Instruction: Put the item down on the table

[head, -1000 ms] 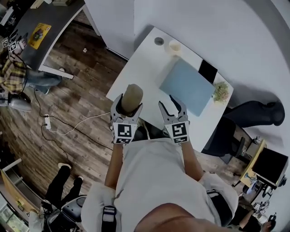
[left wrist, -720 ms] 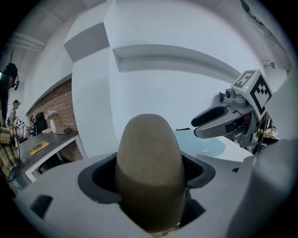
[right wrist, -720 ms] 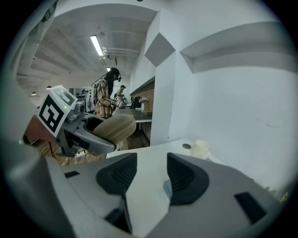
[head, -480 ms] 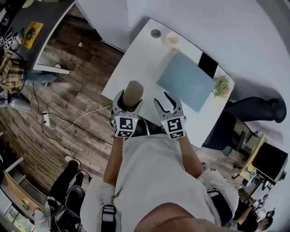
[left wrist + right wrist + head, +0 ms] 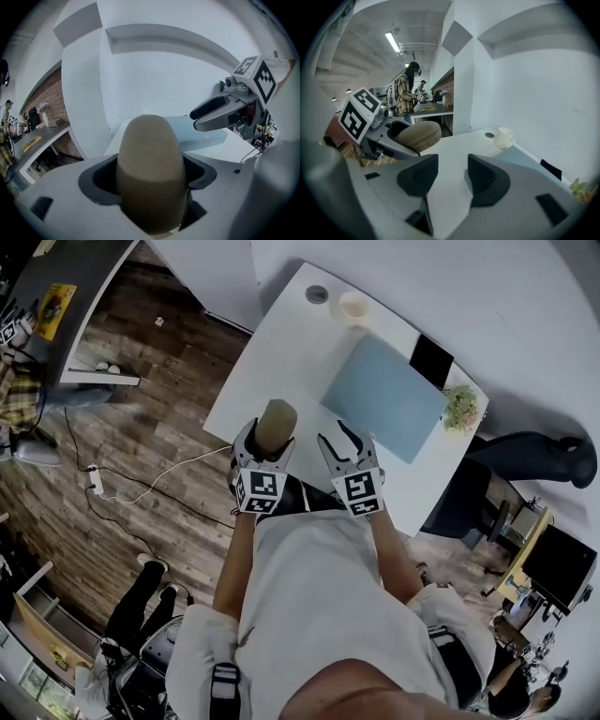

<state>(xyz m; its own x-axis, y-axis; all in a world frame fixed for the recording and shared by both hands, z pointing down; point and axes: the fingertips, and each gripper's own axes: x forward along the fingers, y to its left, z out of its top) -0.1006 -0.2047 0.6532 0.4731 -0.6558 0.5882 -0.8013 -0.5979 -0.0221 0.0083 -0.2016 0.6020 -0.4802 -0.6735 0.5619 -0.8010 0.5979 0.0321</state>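
A tan, egg-shaped rounded item (image 5: 274, 423) (image 5: 151, 171) (image 5: 418, 133) sits between the jaws of my left gripper (image 5: 265, 439) (image 5: 151, 180), which is shut on it. It is held above the near left part of the white table (image 5: 272, 362). My right gripper (image 5: 346, 446) (image 5: 449, 180) hangs beside it on the right, open, with nothing between its dark pads; only the table top shows in the gap.
A pale blue mat (image 5: 382, 395) lies across the table's middle. A white cup (image 5: 353, 307) (image 5: 504, 138) and a round cable hole (image 5: 317, 294) are at the far end, a black slab (image 5: 431, 360) and a small plant (image 5: 461, 409) at the right edge. Cables (image 5: 141, 488) cross the wooden floor at left.
Both grippers have drifted slightly forward over the table's near edge, the tan item still in the left one. The right gripper stays open.
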